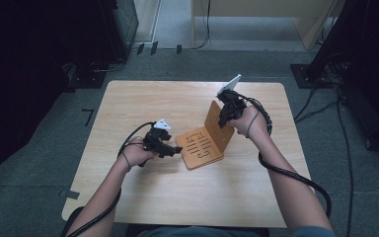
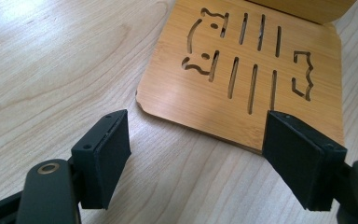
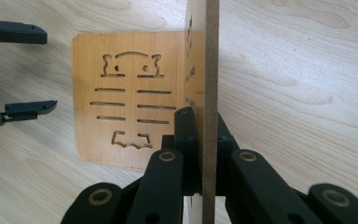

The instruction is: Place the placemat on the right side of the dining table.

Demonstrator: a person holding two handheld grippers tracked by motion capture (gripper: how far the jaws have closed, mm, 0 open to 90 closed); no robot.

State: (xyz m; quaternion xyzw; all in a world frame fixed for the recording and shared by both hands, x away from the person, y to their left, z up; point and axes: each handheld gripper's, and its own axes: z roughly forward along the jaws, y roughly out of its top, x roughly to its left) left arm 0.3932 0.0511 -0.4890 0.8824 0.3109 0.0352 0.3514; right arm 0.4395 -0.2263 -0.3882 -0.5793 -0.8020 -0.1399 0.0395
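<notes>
A bamboo board [image 1: 202,147] with cut-out slots and animal shapes lies flat near the table's middle. A second slotted board [image 1: 214,121] stands upright along its far right edge; whether the two are joined I cannot tell. My right gripper [image 1: 224,120] is shut on the upright board [image 3: 209,56], one pad on each face, seen edge-on in the right gripper view. My left gripper [image 1: 176,149] rests open at the flat board's near left corner. Its jaws stand wide apart in the left gripper view, with the flat board [image 2: 242,70] just past the pads [image 2: 105,154] and nothing between them.
The light wooden table [image 1: 143,103] stands on grey carpet. Cables [image 1: 296,175] trail from both grippers over the near edge. Dark equipment stands at the far left and right, and pale wooden furniture [image 1: 256,10] at the back.
</notes>
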